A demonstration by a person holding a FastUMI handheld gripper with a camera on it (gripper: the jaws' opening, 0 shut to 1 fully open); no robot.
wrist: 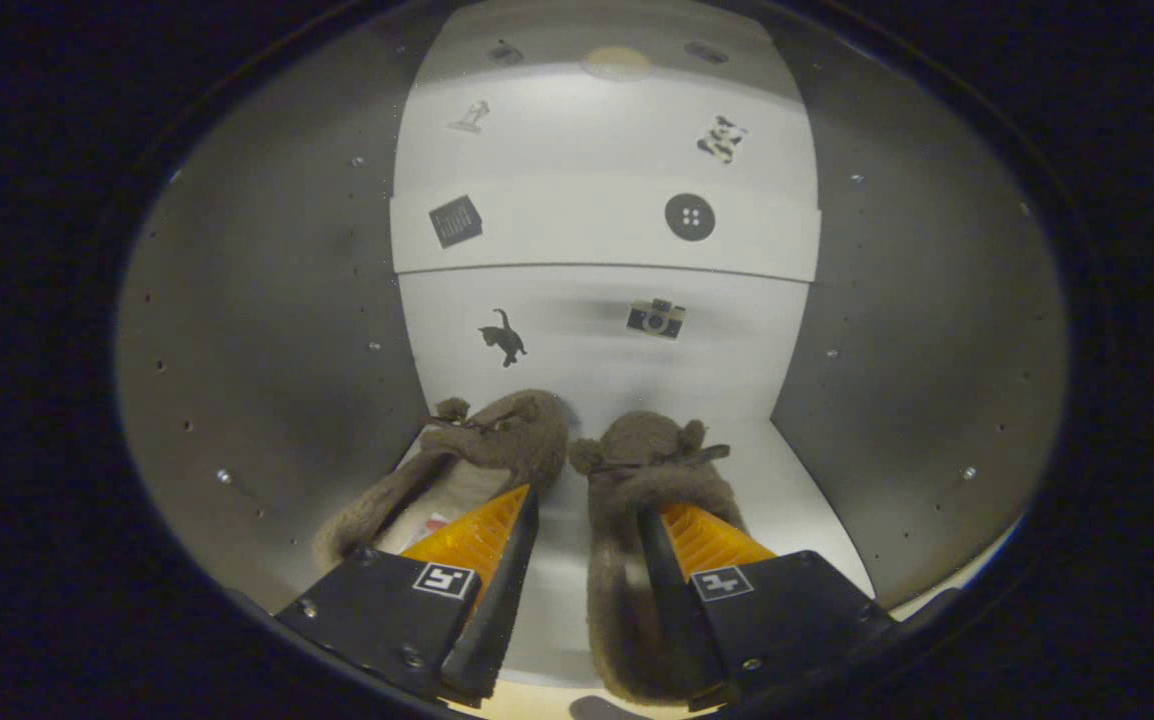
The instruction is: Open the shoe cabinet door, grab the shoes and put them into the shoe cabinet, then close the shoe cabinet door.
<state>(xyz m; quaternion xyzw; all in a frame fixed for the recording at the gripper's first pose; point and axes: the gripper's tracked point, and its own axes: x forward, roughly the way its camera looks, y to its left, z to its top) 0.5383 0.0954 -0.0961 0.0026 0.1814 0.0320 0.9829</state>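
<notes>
The hand-held gripper [585, 520] is reaching into the open shoe cabinet [267, 330], whose smooth grey side walls are curving away on both sides of the fingers, dotted with rows of small shelf-pin holes. The cabinet's white floor [817, 500] is lying flat under and ahead of the fingers, plain and matt. Beyond them the white back panel [597, 360] is rising in stepped horizontal bands, carrying small flat stickers: a cat [503, 337], a camera [655, 317], a round button [689, 217] and a dark square [455, 221].

Two fuzzy brown slippers [577, 470] are sitting side by side on the cabinet floor, toes toward the back panel. Each is plush and rounded, with small ear-like knobs at the toe. The left slipper [497, 440] is showing a pale insole just ahead of the left finger; the right slipper [637, 470] is running back alongside the right finger, its furry rim touching or overlapping that finger's inner edge.

The fingers are standing apart, a bare strip of white floor showing between them, and they are clamped on nothing.
</notes>
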